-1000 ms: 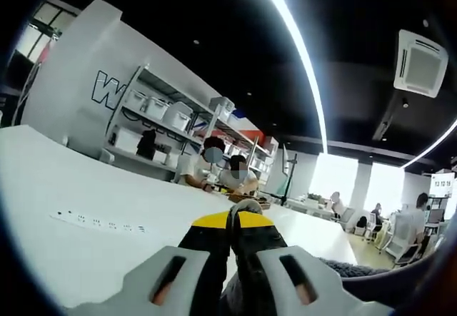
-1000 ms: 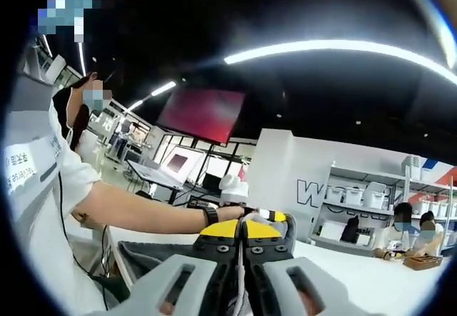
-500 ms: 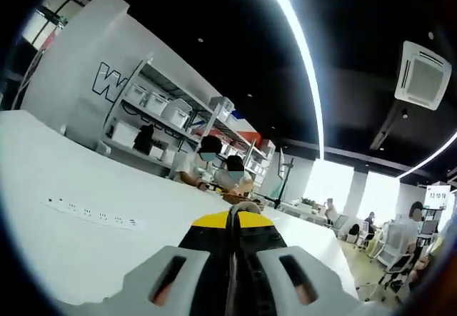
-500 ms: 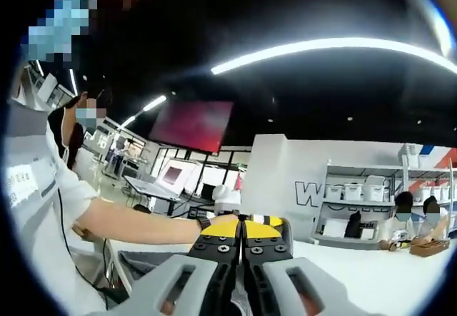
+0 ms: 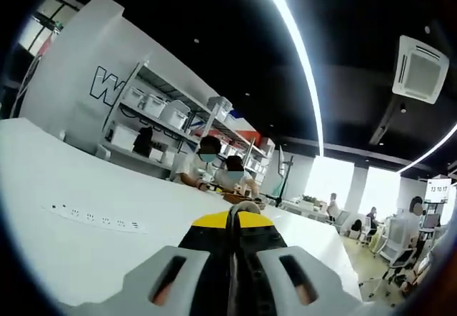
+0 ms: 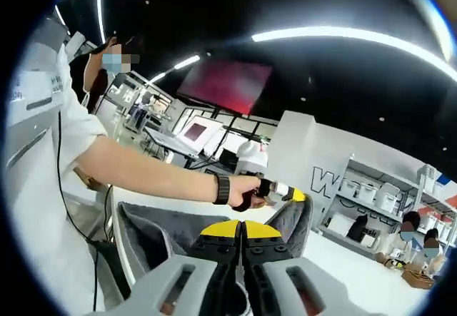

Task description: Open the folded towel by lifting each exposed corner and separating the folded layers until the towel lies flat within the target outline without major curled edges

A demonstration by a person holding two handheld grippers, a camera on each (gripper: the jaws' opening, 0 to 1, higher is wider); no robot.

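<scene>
In the right gripper view the grey towel (image 6: 161,232) is lifted and stretched in a sagging sheet above the white table (image 6: 343,266). My right gripper (image 6: 240,229) is shut at the towel's near edge, its yellow tips pressed together. Beyond it a person's hand holds my left gripper (image 6: 291,195), which pinches the towel's far corner. In the left gripper view my left gripper (image 5: 237,216) is shut, with a small grey bit of towel (image 5: 248,205) showing at its tips above the white table (image 5: 50,180).
A white power strip (image 5: 93,220) lies on the table to the left. Shelves with white bins (image 5: 161,109) stand behind, with two seated people (image 5: 218,170) at the far end. The person's arm (image 6: 143,177) and white shirt cover the left of the right gripper view.
The right gripper view has swung and now shows much more of the grey towel spread between the two grippers. The left gripper view has shifted only slightly. Both grippers stay shut.
</scene>
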